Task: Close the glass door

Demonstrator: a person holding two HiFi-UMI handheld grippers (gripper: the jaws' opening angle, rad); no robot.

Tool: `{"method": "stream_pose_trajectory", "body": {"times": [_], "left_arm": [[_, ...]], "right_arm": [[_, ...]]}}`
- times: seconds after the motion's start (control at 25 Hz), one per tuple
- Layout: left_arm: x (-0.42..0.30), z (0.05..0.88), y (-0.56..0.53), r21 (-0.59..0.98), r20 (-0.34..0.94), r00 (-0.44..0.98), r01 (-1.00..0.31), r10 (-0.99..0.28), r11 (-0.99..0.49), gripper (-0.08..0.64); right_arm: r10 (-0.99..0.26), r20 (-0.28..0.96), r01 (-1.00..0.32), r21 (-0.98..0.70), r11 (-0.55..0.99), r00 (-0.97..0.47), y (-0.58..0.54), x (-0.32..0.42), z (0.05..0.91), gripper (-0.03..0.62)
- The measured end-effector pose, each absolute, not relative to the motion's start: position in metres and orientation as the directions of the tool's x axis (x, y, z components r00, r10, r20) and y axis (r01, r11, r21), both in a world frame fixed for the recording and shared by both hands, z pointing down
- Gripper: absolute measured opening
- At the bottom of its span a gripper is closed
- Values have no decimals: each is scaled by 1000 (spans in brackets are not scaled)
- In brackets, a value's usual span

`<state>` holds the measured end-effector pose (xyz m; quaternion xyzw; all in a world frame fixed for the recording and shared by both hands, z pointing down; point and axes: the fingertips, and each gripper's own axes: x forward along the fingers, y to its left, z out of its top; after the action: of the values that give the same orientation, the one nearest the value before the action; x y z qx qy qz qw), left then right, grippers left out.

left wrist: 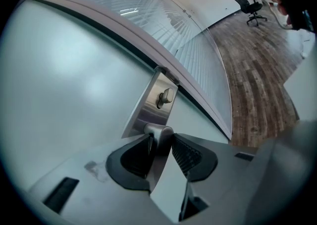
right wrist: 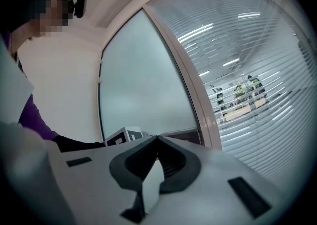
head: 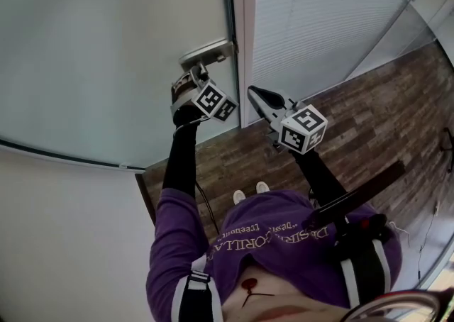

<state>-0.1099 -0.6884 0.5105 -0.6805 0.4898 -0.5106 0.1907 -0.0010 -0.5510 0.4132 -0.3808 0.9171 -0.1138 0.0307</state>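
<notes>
door handle (left wrist: 158, 132) largely hidden within left hand-held gripper (left wrist: 160, 142)

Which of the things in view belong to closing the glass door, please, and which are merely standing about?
For the job: glass door; its handle, clamped in the left gripper; metal lock plate; door frame.

Merely about: office chair; slatted blinds; wooden floor; right gripper, shut on nothing.
</notes>
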Motion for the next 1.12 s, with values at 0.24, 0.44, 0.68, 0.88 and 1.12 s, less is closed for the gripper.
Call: {"method": "stream_pose_trajectory", "body": {"times": [0.24,0.44,0.68,0.88,1.12], "left_arm": [[-107,512,-694,-758,496,21,-477,-868,-445,127],[-102,511,-691,-774,449,79,-462,-890,-432,127],[-111,504,-676,-790,405,134,-446,-904,-420,127],[-133,470,-648,-747,299,150,-578,-943,-329,126],[-140,456,-595,-376,263,200,-880,-944,-291,85]], "right_arm": [[-714,34,-701,-230,675,-699,-553,4,414,-3],[-723,57,-717,-205,667,-689,-553,6,419,-3],[-727,57,-723,-178,667,-685,-552,8,420,-3],[-725,54,-721,-183,669,-687,-548,5,421,-3],[-698,42,-691,-201,695,-714,-537,-17,421,-3]]}}
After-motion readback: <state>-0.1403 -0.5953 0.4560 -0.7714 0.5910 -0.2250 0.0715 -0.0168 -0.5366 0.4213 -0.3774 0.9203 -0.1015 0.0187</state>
